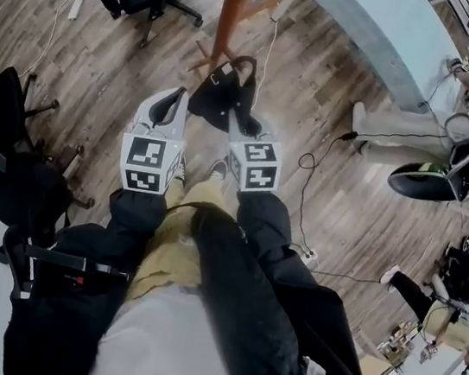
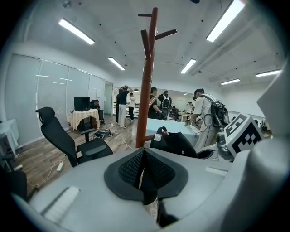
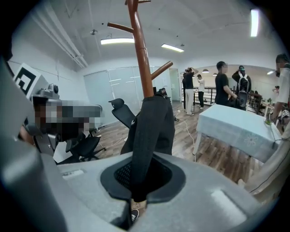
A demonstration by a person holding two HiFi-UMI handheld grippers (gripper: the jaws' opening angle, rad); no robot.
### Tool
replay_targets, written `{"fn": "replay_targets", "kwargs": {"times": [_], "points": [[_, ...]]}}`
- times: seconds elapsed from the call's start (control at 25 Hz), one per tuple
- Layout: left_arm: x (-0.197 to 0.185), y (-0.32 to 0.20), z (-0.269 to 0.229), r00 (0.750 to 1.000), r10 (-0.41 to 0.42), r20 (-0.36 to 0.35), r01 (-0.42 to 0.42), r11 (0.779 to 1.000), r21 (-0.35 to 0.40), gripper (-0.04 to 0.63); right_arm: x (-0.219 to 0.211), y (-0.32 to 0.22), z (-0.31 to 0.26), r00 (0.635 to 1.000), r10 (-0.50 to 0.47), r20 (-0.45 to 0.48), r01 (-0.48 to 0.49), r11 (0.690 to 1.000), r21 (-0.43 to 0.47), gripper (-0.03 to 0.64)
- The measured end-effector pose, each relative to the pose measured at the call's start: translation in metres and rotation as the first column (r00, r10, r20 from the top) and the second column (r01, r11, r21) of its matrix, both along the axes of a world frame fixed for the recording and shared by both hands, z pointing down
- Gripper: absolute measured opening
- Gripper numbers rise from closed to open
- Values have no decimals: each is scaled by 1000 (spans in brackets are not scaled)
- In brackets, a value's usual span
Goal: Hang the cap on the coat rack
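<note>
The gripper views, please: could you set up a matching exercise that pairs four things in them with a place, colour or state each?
Things:
1. cap
2. coat rack
3. left gripper
4. table

Place, colour or state:
A. jaws together, nothing between them
B. pale blue
C. brown wood, standing upright
D. pinched in the right gripper

Pairs: 1-D, 2-C, 3-A, 4-B
</note>
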State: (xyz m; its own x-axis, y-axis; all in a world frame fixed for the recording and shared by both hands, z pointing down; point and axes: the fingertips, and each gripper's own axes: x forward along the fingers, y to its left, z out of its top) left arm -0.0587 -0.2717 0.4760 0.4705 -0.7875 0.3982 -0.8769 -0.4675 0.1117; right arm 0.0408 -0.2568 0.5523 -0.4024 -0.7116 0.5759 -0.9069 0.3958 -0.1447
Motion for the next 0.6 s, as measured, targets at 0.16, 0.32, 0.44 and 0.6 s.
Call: {"fn": "replay_targets", "kwargs": {"times": [0.16, 0.32, 0.44, 0.6], "points": [[3, 2, 7, 1000, -13, 4, 13, 1000, -14, -5, -2, -6, 20, 999, -33, -4, 33, 999, -30, 15], [8, -3, 10, 1000, -21, 10, 21, 999, -29, -3, -4, -16, 34, 997, -76, 5, 76, 996, -54, 25], [7, -5, 8, 1000, -26, 10, 26, 999, -26, -5, -6, -19, 35, 996, -84, 18, 85, 994, -64, 62], [4, -9, 5, 1000, -22, 3, 22, 1000, -18, -5, -8, -17, 25, 995, -85, 47, 88, 995, -45, 152]]}}
